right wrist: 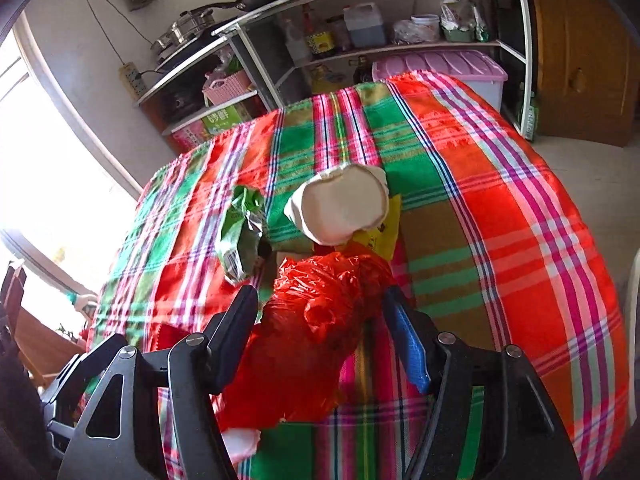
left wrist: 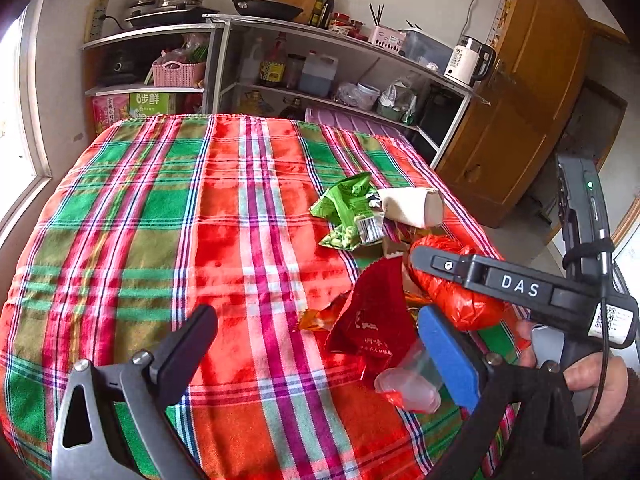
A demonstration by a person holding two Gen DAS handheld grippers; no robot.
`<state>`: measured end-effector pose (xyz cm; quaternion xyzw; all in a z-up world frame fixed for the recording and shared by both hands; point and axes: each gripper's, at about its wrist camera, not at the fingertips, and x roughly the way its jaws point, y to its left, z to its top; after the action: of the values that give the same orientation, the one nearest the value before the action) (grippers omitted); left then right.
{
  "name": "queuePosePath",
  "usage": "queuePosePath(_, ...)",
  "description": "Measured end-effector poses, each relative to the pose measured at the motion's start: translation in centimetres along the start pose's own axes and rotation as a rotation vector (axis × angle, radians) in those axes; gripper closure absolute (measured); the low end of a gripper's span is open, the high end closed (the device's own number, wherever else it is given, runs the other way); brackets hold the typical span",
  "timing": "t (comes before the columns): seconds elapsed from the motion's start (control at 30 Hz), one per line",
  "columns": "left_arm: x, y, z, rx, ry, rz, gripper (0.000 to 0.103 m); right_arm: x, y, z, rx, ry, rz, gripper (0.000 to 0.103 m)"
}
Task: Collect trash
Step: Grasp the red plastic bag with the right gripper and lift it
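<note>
A pile of trash lies on the plaid-covered table (left wrist: 160, 208): a green snack wrapper (left wrist: 348, 208), a white paper cup (left wrist: 416, 206) on its side, a dark red packet (left wrist: 372, 316), a clear plastic cup (left wrist: 408, 384) and a crumpled red plastic bag (left wrist: 452, 288). My left gripper (left wrist: 316, 340) is open and empty, just left of the red packet. My right gripper (right wrist: 320, 320) is open with its fingers on either side of the red bag (right wrist: 316, 320). The cup (right wrist: 340, 204) and green wrapper (right wrist: 240, 236) lie beyond it.
Metal shelves (left wrist: 224, 28) with pots, bottles and a kettle (left wrist: 468, 60) stand behind the table. A pink-lidded bin (right wrist: 440, 68) sits at the far table edge. A wooden door (left wrist: 520, 100) is at the right, a window at the left.
</note>
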<state>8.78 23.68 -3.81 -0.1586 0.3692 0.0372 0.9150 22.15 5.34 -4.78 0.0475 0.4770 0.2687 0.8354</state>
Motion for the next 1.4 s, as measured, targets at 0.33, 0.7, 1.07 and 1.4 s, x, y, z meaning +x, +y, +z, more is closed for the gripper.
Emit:
queuePosePath(0.33, -0.5, -0.3, -1.2, 0.01, 0.014, -0.014, 0.001, -0.1, -0.7, -1.5, -0.04, 0.022, -0.008, 0.049)
queuePosePath(0.7, -1.5, -1.9, -3.3, 0.042, 0.038, -0.071, 0.001, -1.1, -0.7, -3.0, -0.18, 0.013, -0.092, 0.043)
queuePosePath(1.07, -3.1, -4.4, -5.2, 0.118, 0.032, -0.118, 0.001, -3.6, -2.4, -4.3, -0.216, -0.035, -0.045, 0.038)
queuePosePath(1.4, -0.7, -5.9, -6.0, 0.141, 0.078, -0.065, 0.002, -2.5, -2.4, -5.5, -0.262, -0.008, -0.079, 0.038)
